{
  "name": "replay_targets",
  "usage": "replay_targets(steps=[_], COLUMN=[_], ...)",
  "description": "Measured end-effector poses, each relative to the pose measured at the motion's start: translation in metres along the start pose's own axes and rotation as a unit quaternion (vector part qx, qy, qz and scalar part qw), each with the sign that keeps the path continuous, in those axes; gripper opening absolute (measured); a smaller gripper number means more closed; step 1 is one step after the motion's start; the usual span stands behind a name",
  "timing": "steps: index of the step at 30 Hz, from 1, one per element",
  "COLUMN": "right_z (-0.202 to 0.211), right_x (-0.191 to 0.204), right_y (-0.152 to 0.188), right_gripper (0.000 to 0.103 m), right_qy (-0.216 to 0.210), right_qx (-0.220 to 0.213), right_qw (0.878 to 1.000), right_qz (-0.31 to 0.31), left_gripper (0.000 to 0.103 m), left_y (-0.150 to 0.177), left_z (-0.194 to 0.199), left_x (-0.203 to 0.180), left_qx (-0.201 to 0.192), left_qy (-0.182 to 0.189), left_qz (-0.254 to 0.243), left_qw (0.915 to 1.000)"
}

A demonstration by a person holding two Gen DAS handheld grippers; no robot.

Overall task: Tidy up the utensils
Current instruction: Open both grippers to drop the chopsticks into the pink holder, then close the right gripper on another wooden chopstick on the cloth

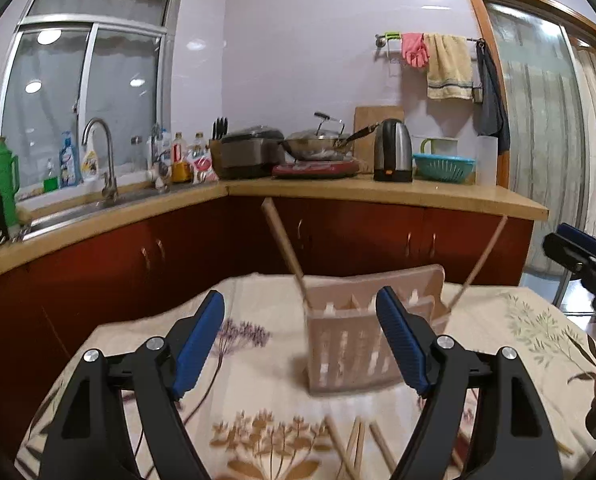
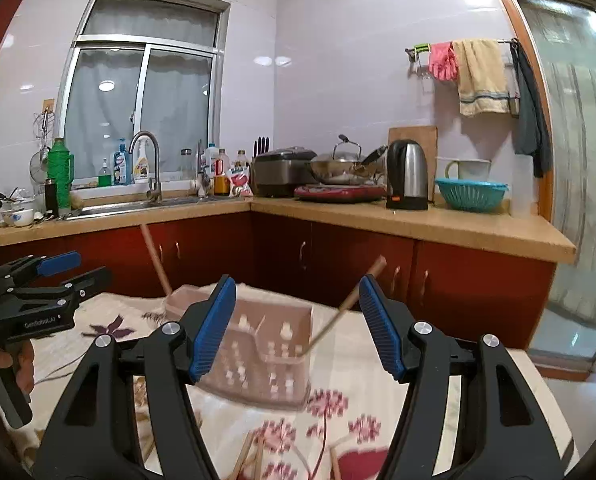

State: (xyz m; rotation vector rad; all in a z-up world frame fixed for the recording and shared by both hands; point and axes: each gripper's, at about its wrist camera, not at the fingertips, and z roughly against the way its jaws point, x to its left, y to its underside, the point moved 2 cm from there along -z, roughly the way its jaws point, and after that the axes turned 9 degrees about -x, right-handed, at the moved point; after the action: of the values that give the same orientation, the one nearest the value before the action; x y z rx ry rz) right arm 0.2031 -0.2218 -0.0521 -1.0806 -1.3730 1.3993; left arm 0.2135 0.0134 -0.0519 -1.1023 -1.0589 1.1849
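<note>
Kitchen counters are curving behind a floral-clothed table (image 1: 257, 400) where I am holding both grippers, left gripper (image 1: 300, 336) and right gripper (image 2: 293, 324), spread wide and empty. Between them a pink utensil holder (image 1: 350, 344) is standing with two chopsticks (image 1: 283, 252) leaning out; loose chopsticks (image 1: 354, 448) are lying nearer.

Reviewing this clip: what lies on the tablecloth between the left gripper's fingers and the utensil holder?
Nothing: in the left wrist view only bare floral tablecloth lies between the open left gripper and the utensil holder. Loose chopsticks lie nearer the camera.

Loose chopsticks (image 1: 352, 446) run off the bottom edge, blurred like the holder (image 1: 362, 332).
</note>
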Motion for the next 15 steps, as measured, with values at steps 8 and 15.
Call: replay_targets(steps=[8, 15], right_z=[0.056, 0.094], right_x=[0.004, 0.007], right_y=[0.046, 0.100], right_gripper=[0.062, 0.054], right_qy=[0.017, 0.022], right_qx=[0.037, 0.096], right_qw=[0.999, 0.995], right_qz=[-0.007, -0.015], left_gripper=[0.076, 0.076], left_y=[0.042, 0.078], left_z=[0.036, 0.065], left_x=[0.003, 0.001], left_qx=[0.047, 0.088], left_qy=[-0.016, -0.027], left_qz=[-0.007, 0.003], left_qw=[0.9987, 0.9958])
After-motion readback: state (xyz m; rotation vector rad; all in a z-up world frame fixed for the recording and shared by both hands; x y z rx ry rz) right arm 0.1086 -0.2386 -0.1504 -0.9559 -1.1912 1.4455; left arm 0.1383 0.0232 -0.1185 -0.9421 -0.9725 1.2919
